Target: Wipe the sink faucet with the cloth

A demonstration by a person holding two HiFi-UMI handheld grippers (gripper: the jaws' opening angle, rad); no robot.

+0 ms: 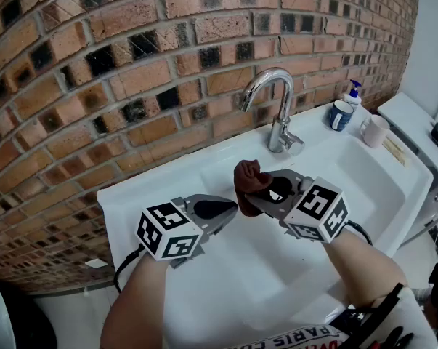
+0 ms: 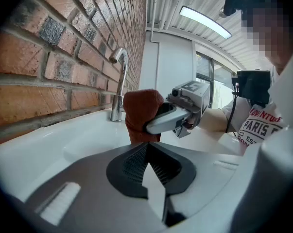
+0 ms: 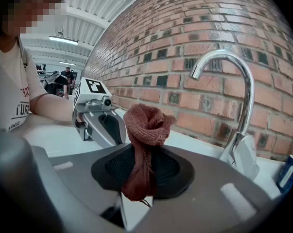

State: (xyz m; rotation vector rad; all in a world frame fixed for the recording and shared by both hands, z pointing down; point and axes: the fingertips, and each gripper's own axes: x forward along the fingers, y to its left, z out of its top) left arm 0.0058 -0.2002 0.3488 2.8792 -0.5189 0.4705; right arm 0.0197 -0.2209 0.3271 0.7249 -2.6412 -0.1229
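Left gripper (image 2: 147,162): jaws pressed together with nothing between them; it hovers over the basin, its tips just beside the cloth.
Right gripper (image 3: 141,173): jaws clenched on the cloth, which hangs through them and stands bunched above.
Cloth (image 1: 250,179): reddish-brown knit, held over the basin in front of the faucet and apart from it.
Sink (image 1: 131,195): white, set against a brick wall (image 1: 131,64).
Faucet (image 1: 280,107): chrome with a curved spout, on the back rim, behind and to the right of the cloth.
Right of faucet: a blue pot (image 1: 341,115), a pump bottle (image 1: 353,93) with a blue top and a white mug (image 1: 375,131) stand on the ledge, well apart from both grippers.
Head view only: the mug, the pump bottle and the marker cube (image 1: 168,233) on each gripper seen together.
Gripper views only: a ceiling strip light (image 2: 204,22) and the person's white shirt (image 2: 263,127).
Writing: "PARIS" in red on the shirt; the smaller lines around it are too cut off to read.
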